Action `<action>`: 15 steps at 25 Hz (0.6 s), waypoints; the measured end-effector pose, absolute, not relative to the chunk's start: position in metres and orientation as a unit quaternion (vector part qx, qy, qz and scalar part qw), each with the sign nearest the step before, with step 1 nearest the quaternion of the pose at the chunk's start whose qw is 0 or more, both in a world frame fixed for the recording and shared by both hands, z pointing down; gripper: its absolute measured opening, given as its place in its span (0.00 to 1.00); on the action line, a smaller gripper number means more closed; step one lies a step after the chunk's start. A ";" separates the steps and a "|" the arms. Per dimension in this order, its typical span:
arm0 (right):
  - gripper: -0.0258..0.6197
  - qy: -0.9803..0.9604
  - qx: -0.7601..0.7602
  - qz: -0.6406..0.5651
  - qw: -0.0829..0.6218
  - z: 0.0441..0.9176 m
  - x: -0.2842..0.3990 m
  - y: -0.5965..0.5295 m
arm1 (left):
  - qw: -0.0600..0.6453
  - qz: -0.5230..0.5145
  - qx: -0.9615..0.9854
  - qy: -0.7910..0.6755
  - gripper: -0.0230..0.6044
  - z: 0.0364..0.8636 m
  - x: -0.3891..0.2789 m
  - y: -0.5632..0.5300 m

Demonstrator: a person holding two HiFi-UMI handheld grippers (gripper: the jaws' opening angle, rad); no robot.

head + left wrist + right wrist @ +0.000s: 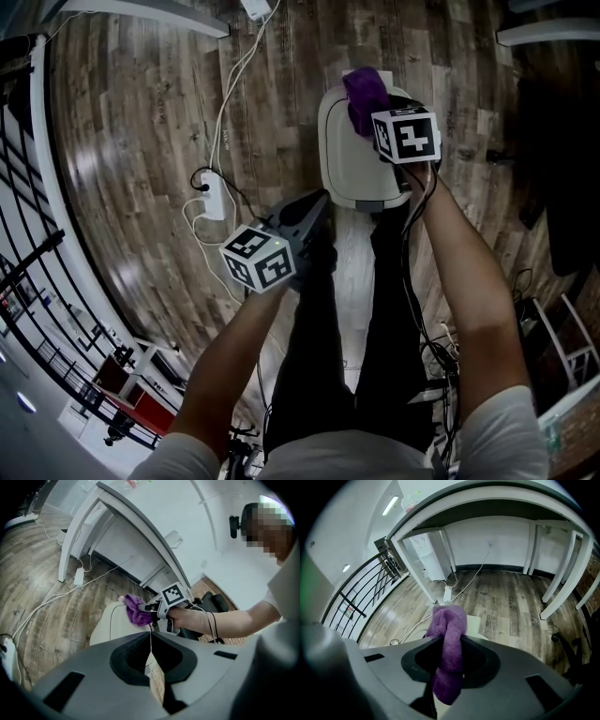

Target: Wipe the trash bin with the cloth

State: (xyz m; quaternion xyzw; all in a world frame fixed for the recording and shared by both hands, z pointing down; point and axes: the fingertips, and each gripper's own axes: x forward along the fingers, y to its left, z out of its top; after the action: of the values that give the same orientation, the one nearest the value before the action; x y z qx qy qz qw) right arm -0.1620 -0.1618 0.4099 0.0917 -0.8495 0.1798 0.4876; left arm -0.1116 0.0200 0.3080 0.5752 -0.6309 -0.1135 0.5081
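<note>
A cream trash bin point(356, 155) stands on the wood floor ahead of the person's legs. My right gripper point(370, 117) is over its lid, shut on a bunched purple cloth point(365, 97) that touches the lid's far part. The right gripper view shows the purple cloth point(449, 653) pinched between the jaws, with the bin point(474, 625) just beyond. My left gripper point(317, 208) hangs to the near left of the bin, jaws shut and empty. From the left gripper view the bin point(110, 623), the cloth point(137, 610) and the right gripper point(150, 607) lie ahead.
A white power strip point(214, 195) and white cables point(225, 112) lie on the floor left of the bin. White desk legs point(555, 597) stand around it. A black railing point(37, 281) runs along the left. The person's legs point(309, 356) are just behind the bin.
</note>
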 end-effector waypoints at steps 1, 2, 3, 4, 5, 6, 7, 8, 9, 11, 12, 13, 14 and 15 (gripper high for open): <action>0.19 -0.848 0.098 0.179 0.488 0.411 -0.156 -0.168 | 0.508 -0.113 0.576 -0.630 0.04 0.308 -0.110 0.019; 0.19 -0.847 0.104 0.177 0.489 0.412 -0.150 -0.174 | 0.508 -0.113 0.577 -0.629 0.04 0.309 -0.108 0.018; 0.19 -0.847 0.109 0.176 0.490 0.414 -0.143 -0.180 | 0.508 -0.112 0.578 -0.628 0.04 0.309 -0.107 0.016; 0.19 -0.846 0.114 0.175 0.490 0.417 -0.137 -0.186 | 0.508 -0.111 0.579 -0.628 0.04 0.309 -0.106 0.015; 0.19 -0.845 0.117 0.174 0.492 0.419 -0.131 -0.190 | 0.508 -0.111 0.580 -0.627 0.04 0.309 -0.105 0.014; 0.19 -0.843 0.119 0.173 0.495 0.420 -0.125 -0.194 | 0.508 -0.110 0.581 -0.627 0.04 0.309 -0.103 0.013; 0.19 -0.840 0.122 0.171 0.500 0.419 -0.119 -0.198 | 0.507 -0.110 0.581 -0.626 0.04 0.310 -0.102 0.012; 0.19 -0.838 0.125 0.169 0.504 0.418 -0.114 -0.201 | 0.507 -0.110 0.582 -0.626 0.04 0.310 -0.102 0.011; 0.19 -0.836 0.128 0.168 0.506 0.417 -0.111 -0.205 | 0.506 -0.109 0.583 -0.626 0.04 0.311 -0.101 0.009; 0.19 -0.835 0.131 0.167 0.508 0.413 -0.104 -0.209 | 0.506 -0.108 0.584 -0.626 0.04 0.312 -0.101 0.007; 0.19 -0.832 0.135 0.162 0.513 0.413 -0.099 -0.214 | 0.505 -0.108 0.585 -0.626 0.04 0.313 -0.101 0.006; 0.19 -0.829 0.143 0.152 0.519 0.415 -0.091 -0.220 | 0.504 -0.108 0.585 -0.626 0.04 0.313 -0.101 0.004; 0.19 -0.824 0.155 0.140 0.526 0.418 -0.083 -0.228 | 0.504 -0.109 0.585 -0.626 0.04 0.313 -0.101 0.003; 0.19 -0.820 0.169 0.128 0.532 0.419 -0.073 -0.237 | 0.503 -0.110 0.586 -0.626 0.04 0.313 -0.101 0.002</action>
State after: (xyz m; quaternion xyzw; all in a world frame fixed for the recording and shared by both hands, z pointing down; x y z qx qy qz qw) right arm -0.0735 -0.2368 0.4195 0.1691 -0.8197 0.1277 0.5321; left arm -0.1010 0.0020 0.3134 0.5856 -0.6264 -0.1097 0.5026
